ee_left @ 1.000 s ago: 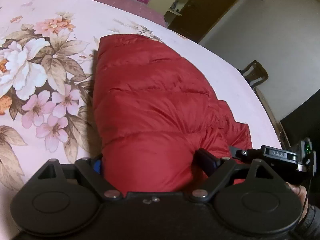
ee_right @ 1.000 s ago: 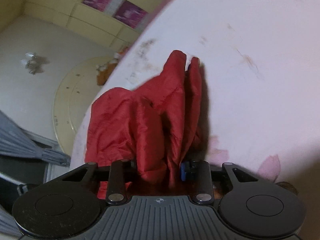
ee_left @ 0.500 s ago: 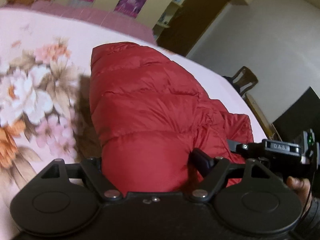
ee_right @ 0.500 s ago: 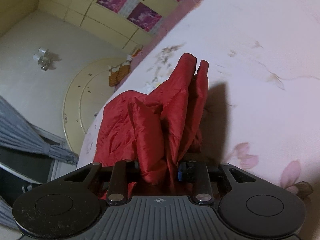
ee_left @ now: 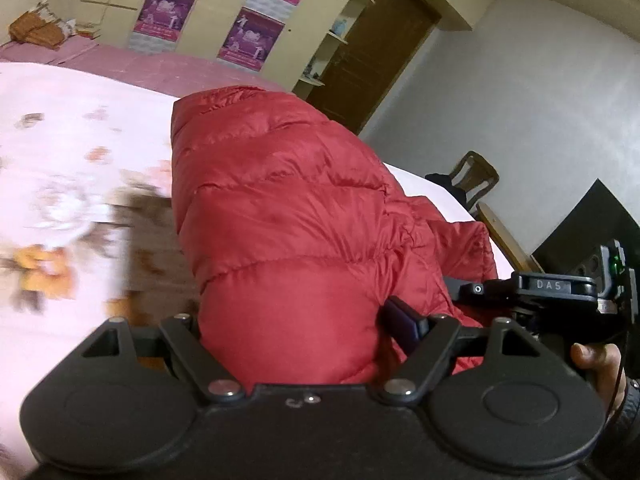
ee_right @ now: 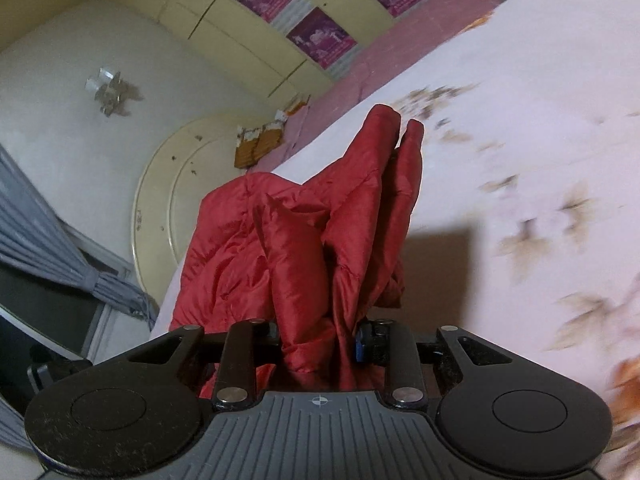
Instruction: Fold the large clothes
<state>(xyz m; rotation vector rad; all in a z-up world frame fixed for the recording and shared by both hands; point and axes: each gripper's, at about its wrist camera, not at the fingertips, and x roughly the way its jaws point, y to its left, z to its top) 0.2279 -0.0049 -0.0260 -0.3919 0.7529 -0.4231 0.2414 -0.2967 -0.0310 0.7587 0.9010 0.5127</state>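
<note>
Red quilted jacket (ee_left: 280, 216): thin synthetic-looking cloth, slight sheen, puffy between stitched channels, finely creased at folds (ee_right: 312, 248). Bed sheet (ee_left: 52, 128): matt pale pink cloth, floral print, smooth. Left gripper (ee_left: 292, 320): matt black plastic body, smooth round covers, bright metal pivot pins. Right gripper (ee_right: 318, 338): matt black plastic linkage, dusty and scuffed on round covers, ribbed grey plastic centre panel, metal pins, blue pad on one finger. Door (ee_left: 372, 48): brown wood, dull finish. Posters (ee_left: 166, 8): glossy paper, purple. Wardrobe fronts (ee_right: 224, 20): smooth pale yellow panels. Chair (ee_left: 478, 174): varnished wood. Curtain (ee_right: 44, 248): grey cloth, pleated.
</note>
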